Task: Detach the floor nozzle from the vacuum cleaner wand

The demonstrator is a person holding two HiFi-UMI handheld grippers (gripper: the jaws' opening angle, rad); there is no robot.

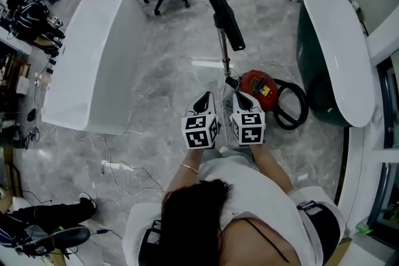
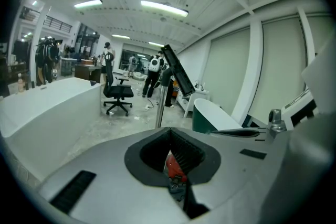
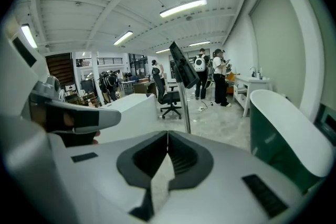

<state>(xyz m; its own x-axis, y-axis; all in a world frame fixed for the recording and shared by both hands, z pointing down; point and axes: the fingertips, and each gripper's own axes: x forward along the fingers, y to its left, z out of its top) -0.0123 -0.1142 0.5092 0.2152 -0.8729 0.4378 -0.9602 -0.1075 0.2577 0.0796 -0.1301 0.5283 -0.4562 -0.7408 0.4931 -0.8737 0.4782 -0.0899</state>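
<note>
Head view: the left hand-held gripper (image 1: 204, 98) and the right hand-held gripper (image 1: 242, 98) were both clenched and empty, side by side, short of the upright wand (image 1: 222, 53) ahead. The floor nozzle (image 1: 223, 6) was attached at its far upper end. Left gripper view: jaws together, wand beyond them. Right gripper view: the same. Detaching had not begun

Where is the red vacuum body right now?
In the head view, the red vacuum body sits on the floor just beyond the right gripper, with the looped black hose on its right.
</note>
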